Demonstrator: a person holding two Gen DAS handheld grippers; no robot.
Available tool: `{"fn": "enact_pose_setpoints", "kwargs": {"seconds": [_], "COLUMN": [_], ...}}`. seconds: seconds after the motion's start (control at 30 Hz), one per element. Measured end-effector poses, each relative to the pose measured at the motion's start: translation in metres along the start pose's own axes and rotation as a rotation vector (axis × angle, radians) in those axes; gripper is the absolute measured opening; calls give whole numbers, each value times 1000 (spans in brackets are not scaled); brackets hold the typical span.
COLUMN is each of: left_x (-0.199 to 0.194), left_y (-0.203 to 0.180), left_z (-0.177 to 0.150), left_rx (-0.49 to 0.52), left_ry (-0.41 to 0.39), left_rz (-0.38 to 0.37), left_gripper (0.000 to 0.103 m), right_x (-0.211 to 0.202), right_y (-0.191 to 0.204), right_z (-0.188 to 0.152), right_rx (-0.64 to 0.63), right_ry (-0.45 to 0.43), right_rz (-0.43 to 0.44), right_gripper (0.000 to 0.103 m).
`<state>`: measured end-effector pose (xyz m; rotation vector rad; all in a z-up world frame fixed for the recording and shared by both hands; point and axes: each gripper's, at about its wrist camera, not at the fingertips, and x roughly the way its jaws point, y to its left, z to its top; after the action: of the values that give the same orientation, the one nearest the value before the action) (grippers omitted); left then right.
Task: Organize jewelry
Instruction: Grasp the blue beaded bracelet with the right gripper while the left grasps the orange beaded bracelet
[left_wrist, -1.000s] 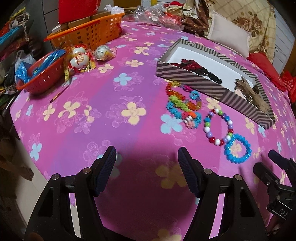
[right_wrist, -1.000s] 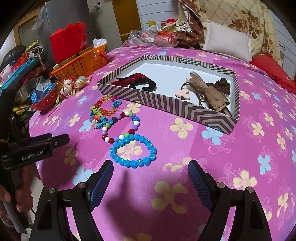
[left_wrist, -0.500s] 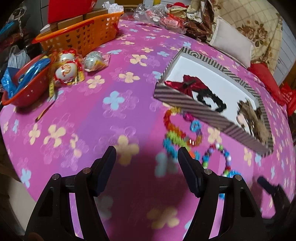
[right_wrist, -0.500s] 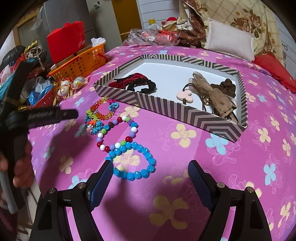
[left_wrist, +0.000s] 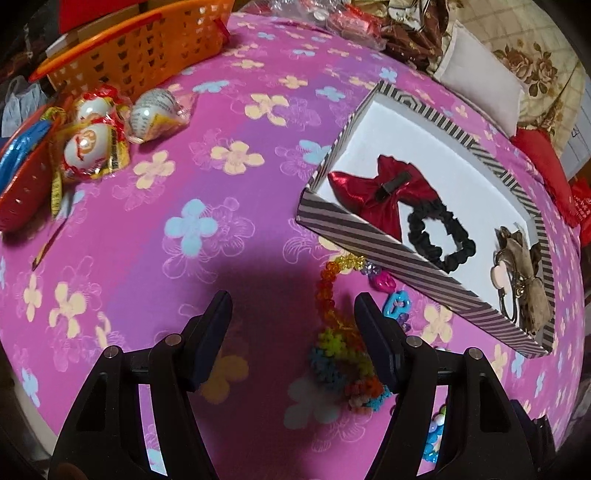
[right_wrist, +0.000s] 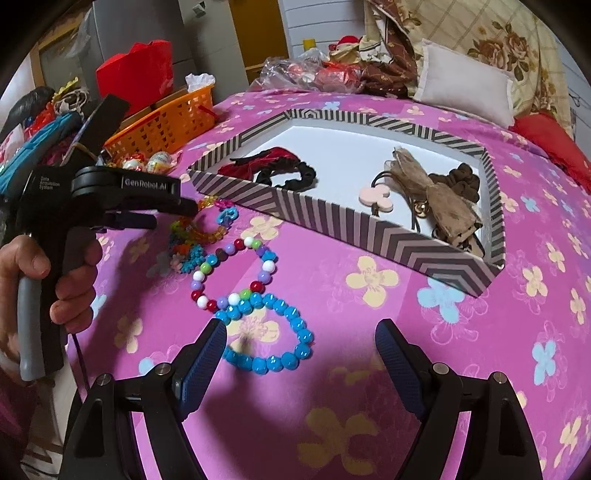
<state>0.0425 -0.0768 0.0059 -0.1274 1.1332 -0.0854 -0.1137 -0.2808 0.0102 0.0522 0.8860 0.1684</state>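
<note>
While jaws narrow slightly, still empty, left hand-held gripper (left_wrist: 293, 314) above colourful bead bracelets (left_wrist: 338, 332) beside striped tray's (left_wrist: 354, 236) near wall; right hand-held gripper (right_wrist: 301, 339) wide, empty, over blue bracelet (right_wrist: 269, 332).

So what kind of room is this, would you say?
Most likely a home bedroom: the work surface looks like a bed under a pink floral sheet, with a pillow and a floral quilt at the far end.
</note>
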Motion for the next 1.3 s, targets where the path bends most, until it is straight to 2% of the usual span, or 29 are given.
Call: {"fn": "enact_pose_setpoints", "kwargs": {"seconds": [0.1, 0.13, 0.17, 0.23, 0.27, 0.3, 0.37, 0.4, 0.43, 0.47, 0.57, 0.8, 0.97, 1.3], "left_x": [1, 1, 1, 2, 3, 3, 4, 5, 5, 4, -2, -39, -64, -116], "left_y": [-3, -3, -5, -8, -10, -10, -9, -7, -6, -4, 4, 20, 26, 12], "left_z": [0, 0, 0, 0, 0, 0, 1, 2, 3, 3, -2, -9, -14, -15], "left_rx": [20, 26, 34, 48, 57, 60, 54, 47, 41, 35, 19, 29, 38, 89], "left_ry": [-6, -8, -10, -12, -12, -10, 3, 11, 14, 18, 15, -60, -98, -181], "left_rz": [14, 16, 22, 27, 28, 28, -11, -29, -40, -52, -59, -60, -66, -98], "left_gripper": [58, 55, 49, 38, 28, 20, 11, 9, 8, 8, 8, 8, 8, 8], "right_x": [5, 7, 9, 14, 13, 13, 12, 11, 11, 10, 4, -23, -39, -69], "right_y": [0, 0, 0, 1, 3, 4, 6, 7, 6, 6, 4, 10, 11, 15], "right_z": [1, 1, 2, 1, 0, -1, -4, -5, -6, -6, -7, 4, 8, 19], "right_rx": [-2, -3, -6, -29, -47, -59, -87, -98, -102, -103, -93, -108, -90, -88], "right_ry": [3, 5, 11, 21, 17, 18, 12, 10, 9, 9, -3, -68, -91, -144], "right_rz": [-4, -8, -10, -31, -49, -61, -87, -94, -95, -100, -95, -99, -57, -31], "right_gripper": [81, 76, 66, 53, 44, 41, 28, 24, 11, 8, 8, 8, 8, 8]}}
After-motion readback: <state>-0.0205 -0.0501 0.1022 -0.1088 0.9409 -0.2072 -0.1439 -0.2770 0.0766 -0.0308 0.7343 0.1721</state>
